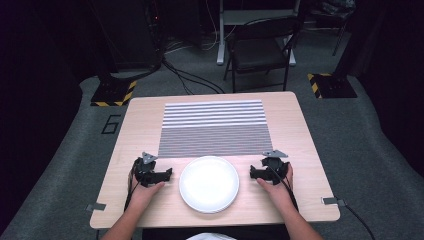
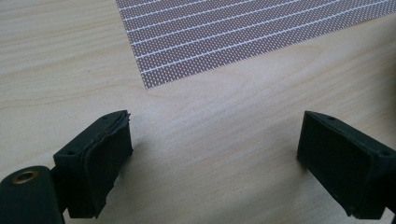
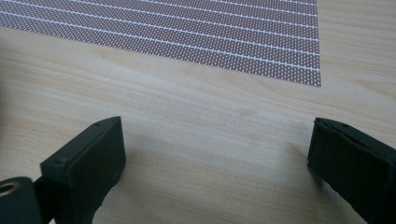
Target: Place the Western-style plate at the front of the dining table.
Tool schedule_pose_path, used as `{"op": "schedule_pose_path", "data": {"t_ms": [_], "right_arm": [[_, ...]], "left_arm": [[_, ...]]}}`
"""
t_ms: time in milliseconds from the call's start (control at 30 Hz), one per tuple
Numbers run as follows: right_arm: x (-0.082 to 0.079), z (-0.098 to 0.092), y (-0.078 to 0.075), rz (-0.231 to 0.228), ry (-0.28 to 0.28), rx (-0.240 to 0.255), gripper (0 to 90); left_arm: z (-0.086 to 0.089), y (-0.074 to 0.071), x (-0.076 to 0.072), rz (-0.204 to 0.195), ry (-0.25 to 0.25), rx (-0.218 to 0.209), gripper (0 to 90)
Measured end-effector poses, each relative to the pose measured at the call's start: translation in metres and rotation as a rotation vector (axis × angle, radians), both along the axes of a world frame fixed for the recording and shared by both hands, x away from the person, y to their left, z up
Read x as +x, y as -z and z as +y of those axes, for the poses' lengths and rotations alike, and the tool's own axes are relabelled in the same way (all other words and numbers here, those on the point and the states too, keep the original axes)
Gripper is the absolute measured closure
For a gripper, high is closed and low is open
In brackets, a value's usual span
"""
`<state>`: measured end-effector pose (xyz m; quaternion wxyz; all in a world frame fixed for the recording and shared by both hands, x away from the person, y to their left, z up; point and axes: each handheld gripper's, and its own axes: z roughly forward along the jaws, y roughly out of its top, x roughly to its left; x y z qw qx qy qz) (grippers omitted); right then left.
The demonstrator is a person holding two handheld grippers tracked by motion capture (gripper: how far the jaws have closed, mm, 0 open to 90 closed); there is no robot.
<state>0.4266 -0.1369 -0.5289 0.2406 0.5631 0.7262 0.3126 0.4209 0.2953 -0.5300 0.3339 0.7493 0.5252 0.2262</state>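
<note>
Tabletop [image 1: 300, 130] of pale wood carries a striped placemat [image 1: 214, 127] across its far half, long axis running left to right, and a white plate [image 1: 209, 183] sits on the bare wood just nearer me, centred between my hands. I have the left gripper [image 1: 167, 174] just beside the plate's left edge and the right gripper [image 1: 253, 173] just beside its right, both about equally near. Each points inward at the plate, jaws spread wide with nothing between them. I think the plate's far rim nearly touches the placemat, but the high view is too soft to be sure.
</note>
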Motion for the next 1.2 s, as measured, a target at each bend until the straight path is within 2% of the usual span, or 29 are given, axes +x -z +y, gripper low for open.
{"op": "schedule_pose_path", "data": {"t_ms": [133,567,733,833,967,1033,1100,1200], "right_arm": [[0.0001,0.0002,0.0001,-0.001,0.002,-0.001,3.5],[-0.0032,0.0016,-0.0004,-0.013,0.002,-0.002,8.2],[-0.0031,0.0015,-0.0005,-0.013,0.000,0.002,9.1],[-0.0037,0.0016,-0.0009,-0.020,0.006,0.004,13.5],[-0.0042,0.0012,-0.0017,-0.020,0.010,0.004,16.0],[-0.0051,0.0014,-0.0027,-0.024,0.032,0.004,20.8],[-0.0066,0.0016,-0.0050,-0.026,0.052,-0.004,26.9],[-0.0091,0.0019,-0.0087,-0.022,0.065,0.011,30.7]], "left_arm": [[0.0018,-0.0003,-0.0005,-0.011,-0.011,-0.004,14.5],[0.0020,-0.0004,-0.0013,-0.012,-0.010,-0.004,15.7],[0.0025,-0.0005,-0.0019,-0.021,-0.022,-0.008,19.1],[0.0023,-0.0007,-0.0025,-0.028,-0.022,-0.009,21.8],[0.0024,-0.0030,-0.0040,-0.023,-0.032,-0.006,31.0],[0.0018,-0.0039,-0.0049,-0.020,-0.029,0.001,33.7],[0.0012,-0.0054,-0.0059,-0.015,-0.022,-0.008,35.5],[0.0003,-0.0093,-0.0086,-0.008,-0.013,-0.030,39.0]]}}
